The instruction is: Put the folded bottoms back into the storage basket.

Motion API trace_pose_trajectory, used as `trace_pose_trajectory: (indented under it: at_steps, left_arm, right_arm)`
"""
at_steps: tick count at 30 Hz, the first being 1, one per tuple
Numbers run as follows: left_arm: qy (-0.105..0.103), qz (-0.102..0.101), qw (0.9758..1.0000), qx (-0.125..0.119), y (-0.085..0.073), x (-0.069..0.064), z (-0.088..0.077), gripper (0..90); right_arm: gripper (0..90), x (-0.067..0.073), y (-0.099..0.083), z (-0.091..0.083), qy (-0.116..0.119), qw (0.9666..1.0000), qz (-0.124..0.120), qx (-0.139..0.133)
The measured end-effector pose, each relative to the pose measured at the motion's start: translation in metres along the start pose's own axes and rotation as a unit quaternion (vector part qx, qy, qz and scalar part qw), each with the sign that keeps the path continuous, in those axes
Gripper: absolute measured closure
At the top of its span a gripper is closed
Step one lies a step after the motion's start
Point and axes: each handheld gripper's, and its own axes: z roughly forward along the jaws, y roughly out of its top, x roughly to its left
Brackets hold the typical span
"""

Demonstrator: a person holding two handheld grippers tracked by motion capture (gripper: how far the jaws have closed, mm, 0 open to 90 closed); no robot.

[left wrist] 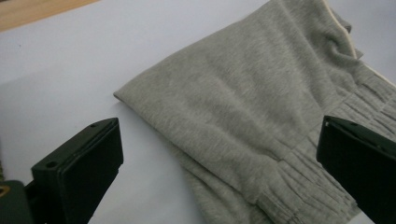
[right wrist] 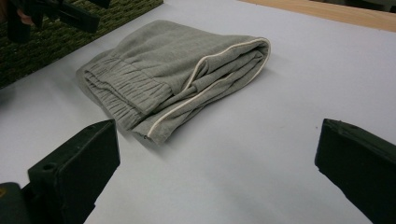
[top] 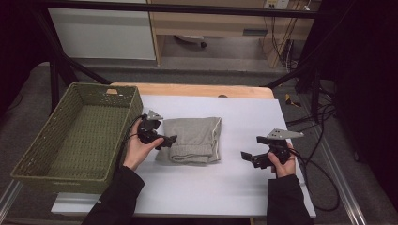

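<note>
**Folded grey garment between two open tools**

A folded grey sweat-fabric garment with a ribbed elastic band and pale piping point(top: 193, 139) lies flat near the middle of the white-covered bench point(top: 225, 187), at about 9 o'clock from the bench's centre in the high view. Its ribbed band faces the person – toward 6 o'clock – and its piped edge runs along the 3 o'clock side.

The left tool point(top: 165, 140) sits at the garment's 9 o'clock edge, its tips just at the fabric; whether they touch it cannot be told. In the left gripper view its jaws stand wide apart, with the garment point(left wrist: 233, 121) lying between and beyond them, nothing clamped.

The right tool point(top: 247, 157) is at roughly 4 o'clock from the garment, clearly apart from it. In the right gripper view its jaws are also spread wide over bare bench, the garment point(right wrist: 168, 74) ahead toward 11 o'clock.

A green woven rectangular basket point(top: 33, 154) stands at the bench's 9 o'clock side – just beside the left hand point(top: 138, 150).
</note>
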Motion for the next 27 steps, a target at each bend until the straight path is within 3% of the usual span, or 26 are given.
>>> trace_pose_trajectory:
  at_steps: [13,27]
  left_arm:
    - [0.019,-0.022,0.9992,0.027,-0.004,0.009,0.022,3.0]
    - [0.004,-0.036,0.9983,0.047,-0.011,0.014,0.036,19.6]
  right_arm:
    - [0.6,0.000,0.000,0.001,0.001,1.0000,-0.002,0.003]
    - [0.6,0.000,0.000,0.002,0.001,1.0000,-0.002,0.004]
